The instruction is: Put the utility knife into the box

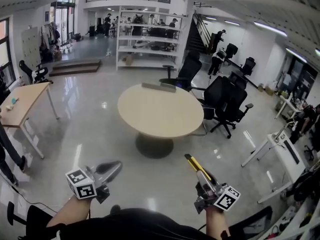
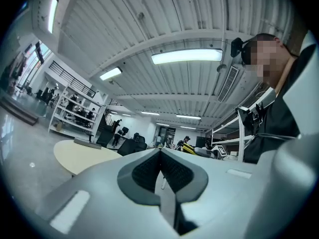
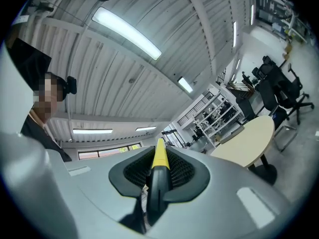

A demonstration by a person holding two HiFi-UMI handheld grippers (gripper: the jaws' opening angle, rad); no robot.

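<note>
In the head view a yellow and black utility knife (image 1: 192,163) sticks forward out of my right gripper (image 1: 201,175), which is shut on it. The right gripper view shows the knife (image 3: 160,156) clamped between the dark pads, its yellow tip pointing up and ahead. My left gripper (image 1: 114,168) is held at the lower left with nothing in it, and in its own view the left gripper (image 2: 160,158) has its pads together. A long flat grey box (image 1: 158,87) lies at the far edge of the round beige table (image 1: 160,116), well ahead of both grippers.
Black office chairs (image 1: 225,101) stand right of the table. A wooden desk (image 1: 20,104) is at the left and white desks (image 1: 280,149) at the right. White shelving (image 1: 145,34) and several people are at the back. Glossy floor lies between me and the table.
</note>
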